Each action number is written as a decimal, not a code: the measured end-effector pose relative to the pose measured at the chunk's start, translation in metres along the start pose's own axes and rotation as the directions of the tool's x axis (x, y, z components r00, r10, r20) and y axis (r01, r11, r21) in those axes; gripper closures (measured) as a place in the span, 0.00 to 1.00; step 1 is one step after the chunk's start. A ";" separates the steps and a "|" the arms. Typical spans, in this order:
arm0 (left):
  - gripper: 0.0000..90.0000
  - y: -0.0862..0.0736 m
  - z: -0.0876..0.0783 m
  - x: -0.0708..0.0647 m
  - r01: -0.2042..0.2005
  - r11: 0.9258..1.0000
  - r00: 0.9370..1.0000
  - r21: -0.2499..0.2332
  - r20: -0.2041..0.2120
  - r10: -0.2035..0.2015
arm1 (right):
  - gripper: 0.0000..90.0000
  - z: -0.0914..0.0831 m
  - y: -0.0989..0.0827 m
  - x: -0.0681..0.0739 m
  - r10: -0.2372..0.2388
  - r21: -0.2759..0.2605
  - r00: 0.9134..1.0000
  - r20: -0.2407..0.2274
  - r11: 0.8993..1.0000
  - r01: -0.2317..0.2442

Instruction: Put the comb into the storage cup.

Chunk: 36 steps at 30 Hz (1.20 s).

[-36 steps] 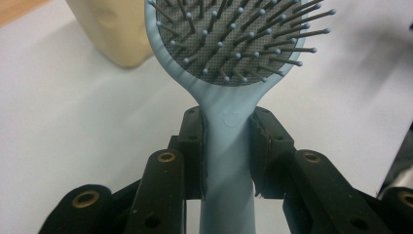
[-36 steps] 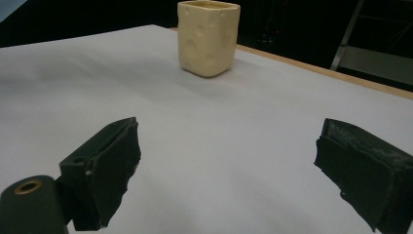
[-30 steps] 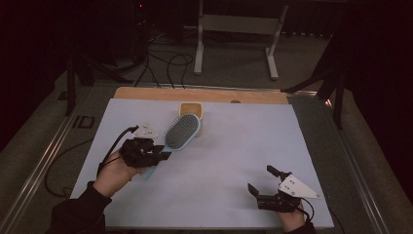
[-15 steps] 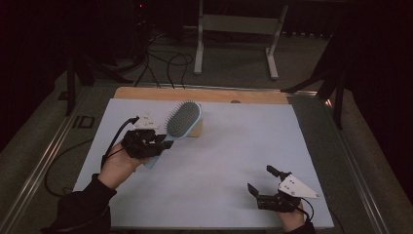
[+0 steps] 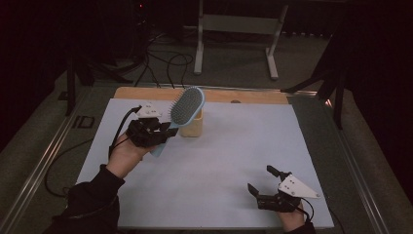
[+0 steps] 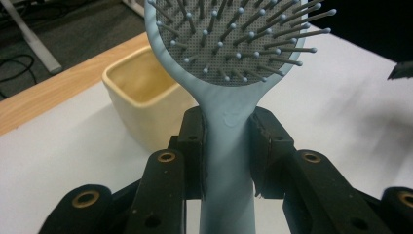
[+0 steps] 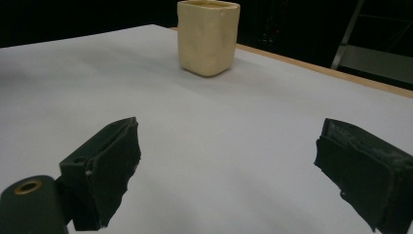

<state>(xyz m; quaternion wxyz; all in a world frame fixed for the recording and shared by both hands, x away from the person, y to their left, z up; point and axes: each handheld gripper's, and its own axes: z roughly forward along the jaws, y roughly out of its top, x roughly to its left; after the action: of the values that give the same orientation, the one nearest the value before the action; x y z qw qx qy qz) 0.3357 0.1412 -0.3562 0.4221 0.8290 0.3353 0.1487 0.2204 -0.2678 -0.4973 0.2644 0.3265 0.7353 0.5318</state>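
Table surroundings, background items

White sheet over wooden tabletop; grey metal stand on the floor beyond the far edge; black cables on the floor near it.

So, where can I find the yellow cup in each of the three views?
High view: the yellow cup stands at the far left-centre of the white sheet, just behind the hairbrush head.
Left gripper view: the cup is left of centre, behind the brush's handle.
Right gripper view: the cup is at top centre, beyond the open jaws.
Shared landmark: the wooden strip along the table's far edge.
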 end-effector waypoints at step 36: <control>0.78 0.046 0.037 0.022 0.034 0.982 0.999 -0.185 0.024 -0.030 | 0.10 0.000 0.000 0.000 0.001 -0.004 1.000 -0.001 1.000 -0.001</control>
<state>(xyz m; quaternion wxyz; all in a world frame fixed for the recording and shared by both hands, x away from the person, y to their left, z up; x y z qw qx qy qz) 0.3905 0.1149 -0.3424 0.5031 0.7823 0.3287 0.1636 0.2205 -0.2682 -0.4976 0.2643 0.3262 0.7343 0.5335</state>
